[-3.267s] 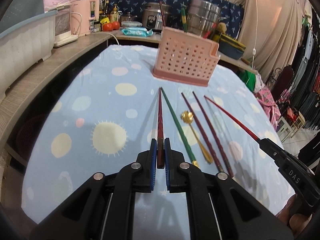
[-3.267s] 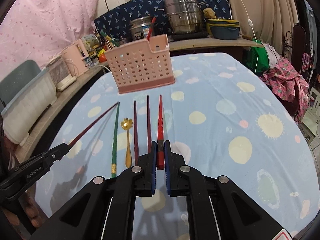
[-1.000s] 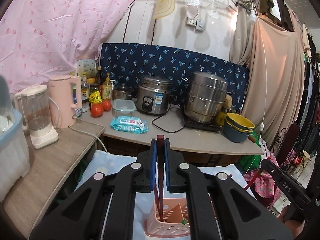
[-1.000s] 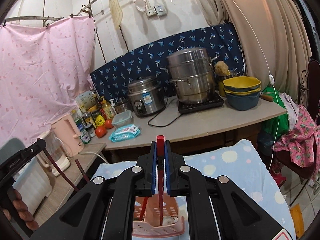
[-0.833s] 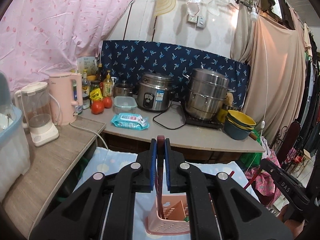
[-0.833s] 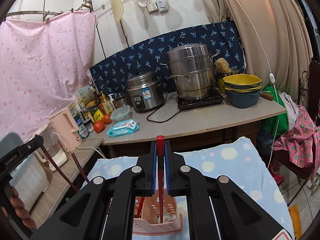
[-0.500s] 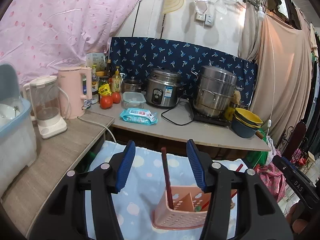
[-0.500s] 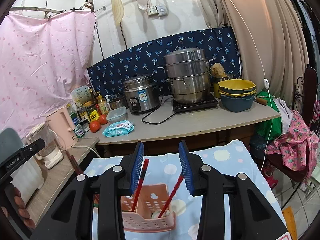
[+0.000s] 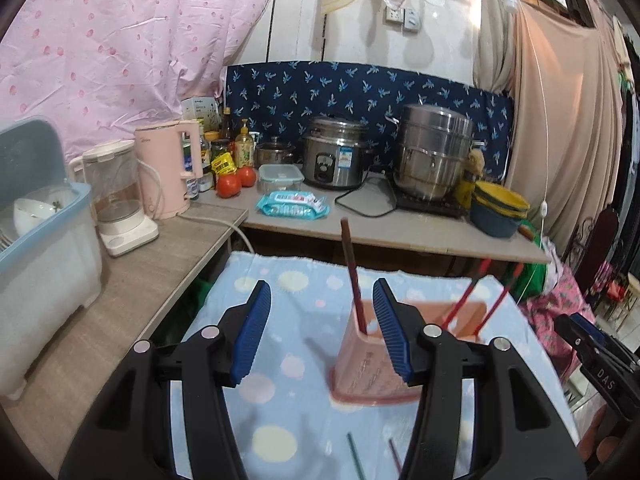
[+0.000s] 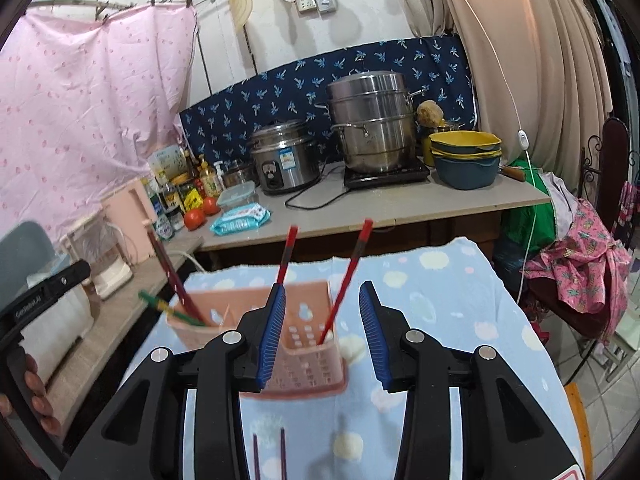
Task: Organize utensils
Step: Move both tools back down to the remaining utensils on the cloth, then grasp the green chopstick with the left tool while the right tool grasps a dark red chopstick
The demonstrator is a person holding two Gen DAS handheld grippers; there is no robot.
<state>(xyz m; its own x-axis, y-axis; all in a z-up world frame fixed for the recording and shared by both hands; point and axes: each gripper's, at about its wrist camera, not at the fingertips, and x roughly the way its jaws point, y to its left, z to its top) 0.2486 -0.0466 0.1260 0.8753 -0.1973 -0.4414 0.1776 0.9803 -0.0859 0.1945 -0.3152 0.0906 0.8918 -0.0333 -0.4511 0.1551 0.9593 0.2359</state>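
One blue dotted tablecloth, cluttered counter

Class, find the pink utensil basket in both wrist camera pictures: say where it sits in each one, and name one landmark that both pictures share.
Left wrist view: the pink utensil basket sits low and right of centre, partly behind the right blue pad.
Right wrist view: the basket sits low and centre-left, partly behind the left blue pad.
Shared landmark: the steel stacked pot on the back counter.
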